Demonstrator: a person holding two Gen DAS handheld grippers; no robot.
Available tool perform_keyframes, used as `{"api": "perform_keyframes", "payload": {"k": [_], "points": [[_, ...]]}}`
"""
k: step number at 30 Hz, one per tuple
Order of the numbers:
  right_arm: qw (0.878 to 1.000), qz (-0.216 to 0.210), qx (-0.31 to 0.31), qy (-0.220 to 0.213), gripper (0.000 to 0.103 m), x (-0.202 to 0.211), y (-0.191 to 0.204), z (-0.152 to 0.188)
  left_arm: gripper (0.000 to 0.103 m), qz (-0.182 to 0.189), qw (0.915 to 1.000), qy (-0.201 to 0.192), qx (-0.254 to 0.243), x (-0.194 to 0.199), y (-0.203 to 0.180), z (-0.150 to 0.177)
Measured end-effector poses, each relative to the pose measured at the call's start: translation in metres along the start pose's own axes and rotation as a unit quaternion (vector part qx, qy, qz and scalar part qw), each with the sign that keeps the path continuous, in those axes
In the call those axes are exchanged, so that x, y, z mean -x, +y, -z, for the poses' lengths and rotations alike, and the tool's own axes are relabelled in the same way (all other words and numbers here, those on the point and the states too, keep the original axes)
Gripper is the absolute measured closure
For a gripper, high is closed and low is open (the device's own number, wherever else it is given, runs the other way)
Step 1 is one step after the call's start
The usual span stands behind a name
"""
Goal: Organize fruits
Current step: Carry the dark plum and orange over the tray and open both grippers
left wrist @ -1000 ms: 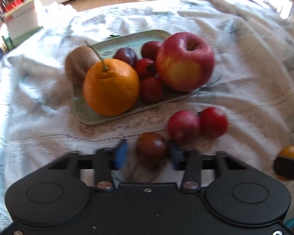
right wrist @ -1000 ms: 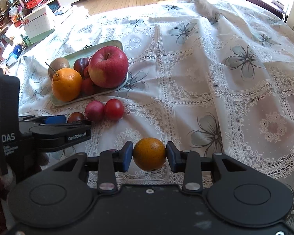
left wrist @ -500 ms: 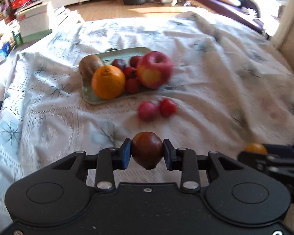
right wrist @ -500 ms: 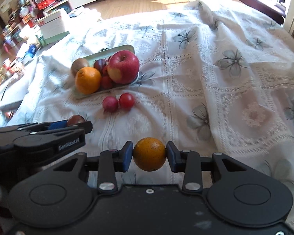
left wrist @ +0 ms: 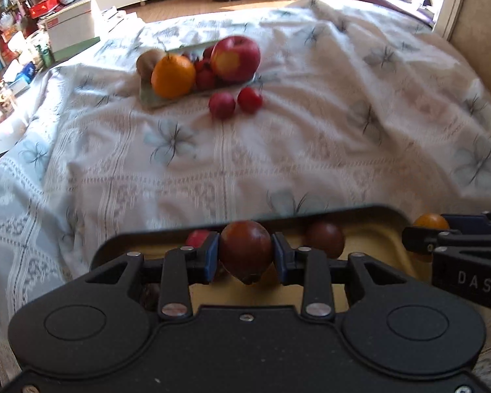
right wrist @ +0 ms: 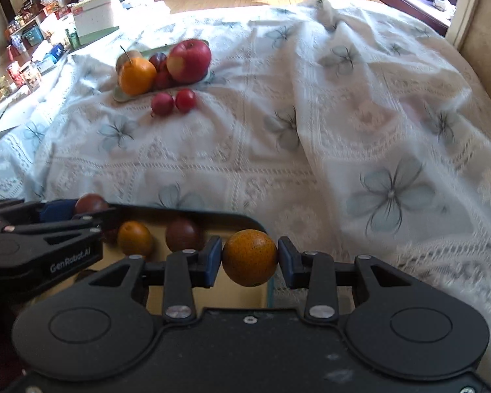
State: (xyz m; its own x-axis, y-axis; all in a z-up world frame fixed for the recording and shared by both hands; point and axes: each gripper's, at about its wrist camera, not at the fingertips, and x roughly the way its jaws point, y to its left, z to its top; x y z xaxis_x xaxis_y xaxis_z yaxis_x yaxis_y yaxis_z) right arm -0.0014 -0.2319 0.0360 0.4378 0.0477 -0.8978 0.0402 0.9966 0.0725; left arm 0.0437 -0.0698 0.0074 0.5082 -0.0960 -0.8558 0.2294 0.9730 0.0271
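Note:
My left gripper (left wrist: 245, 257) is shut on a dark brown-red plum (left wrist: 245, 250) and holds it over a yellow tray with a dark rim (left wrist: 373, 239) near me. My right gripper (right wrist: 249, 258) is shut on a small orange fruit (right wrist: 249, 257) above the same tray's right end (right wrist: 193, 216). The tray holds a dark plum (right wrist: 183, 234), a small orange fruit (right wrist: 135, 238) and a red fruit (left wrist: 196, 237). The left gripper also shows in the right wrist view (right wrist: 49, 216), and the right gripper in the left wrist view (left wrist: 442, 229).
A green plate (left wrist: 147, 98) far across the flowered cloth holds an apple (left wrist: 235, 59), an orange (left wrist: 172, 75), a kiwi (left wrist: 147, 60) and small plums. Two red plums (left wrist: 222, 105) (left wrist: 249, 100) lie on the cloth before it. Boxes and shelves stand at far left.
Both grippers have pulled back toward me with their fruits. The green plate is farther away, and the yellow tray has come into view under the grippers.

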Motion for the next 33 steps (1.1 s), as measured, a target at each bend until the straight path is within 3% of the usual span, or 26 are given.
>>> {"api": "perform_keyframes", "payload": {"k": [3,6,33], "points": [[1.0,-0.024,-0.002,0.017,0.064,-0.004,0.003,0.0,0.06,-0.005,0.9999,0.013,0.002,-0.006,-0.002,0.01],[1.0,-0.015,0.013,0.004,0.064,-0.002,0.008,0.004,0.06,-0.004,0.9997,0.025,0.004,-0.009,-0.002,0.014],[1.0,-0.013,0.023,-0.001,0.064,-0.005,0.01,0.005,0.059,-0.01,0.9998,0.016,0.006,-0.002,-0.001,0.019]]}}
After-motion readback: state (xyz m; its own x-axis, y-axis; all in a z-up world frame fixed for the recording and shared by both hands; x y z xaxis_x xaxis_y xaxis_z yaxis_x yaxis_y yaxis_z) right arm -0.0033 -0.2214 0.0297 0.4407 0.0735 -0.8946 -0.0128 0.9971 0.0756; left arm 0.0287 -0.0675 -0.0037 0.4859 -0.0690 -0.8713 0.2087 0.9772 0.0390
